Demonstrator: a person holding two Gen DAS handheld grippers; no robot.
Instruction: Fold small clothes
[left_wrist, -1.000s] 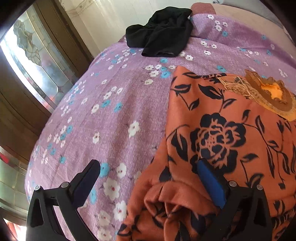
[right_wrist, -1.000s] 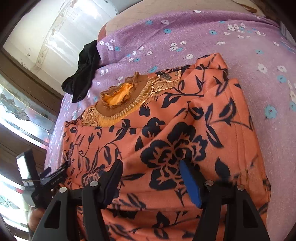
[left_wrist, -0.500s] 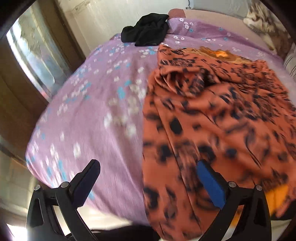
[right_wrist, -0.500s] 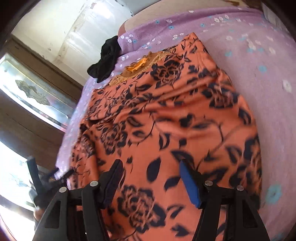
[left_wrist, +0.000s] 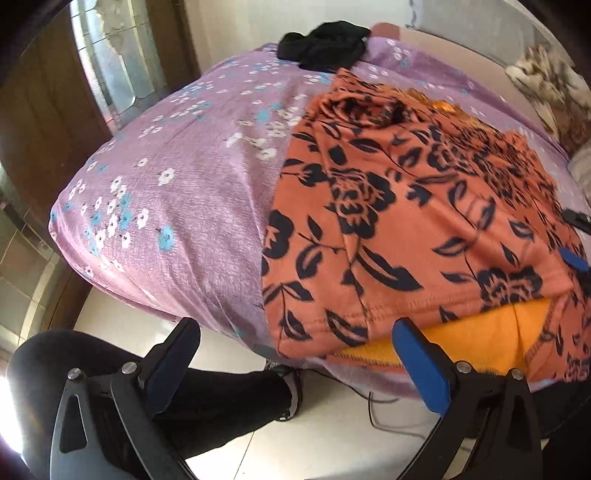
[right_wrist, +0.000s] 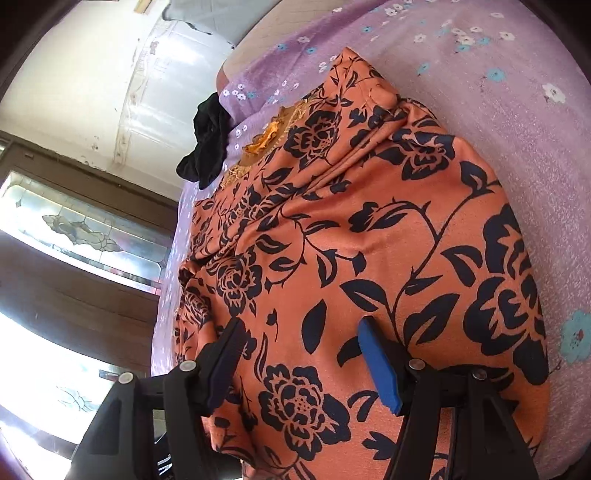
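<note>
Here the left gripper (left_wrist: 295, 354) has its jaws spread wide with nothing between them; they hang past the near edge of the bed (left_wrist: 192, 177), over the pale floor (left_wrist: 325, 443), where a person's dark-trousered leg (left_wrist: 221, 398) and a thin cable (left_wrist: 373, 402) show. Its blue pad sits just in front of the hem of the orange floral garment (left_wrist: 406, 221), but whether it touches the cloth cannot be told.

The right gripper (right_wrist: 299, 354) also stands with its jaws apart, gripping nothing, low over the same garment (right_wrist: 369, 240); the tips look close to the fabric, contact unclear. In the left wrist view only a blue tip of it shows at the right border.

The garment lies spread on the purple flowered bedsheet (right_wrist: 498, 74), its near hem draping over the bed's edge with a yellow lining (left_wrist: 480, 332) exposed beneath. Its neckline with gold trim (right_wrist: 266, 136) is bunched and hard to read. Beyond it a crumpled black garment (left_wrist: 325, 44) rests at the far side of the bed. A patterned heap at the upper right of the left wrist view is cut off by the lens.
</note>
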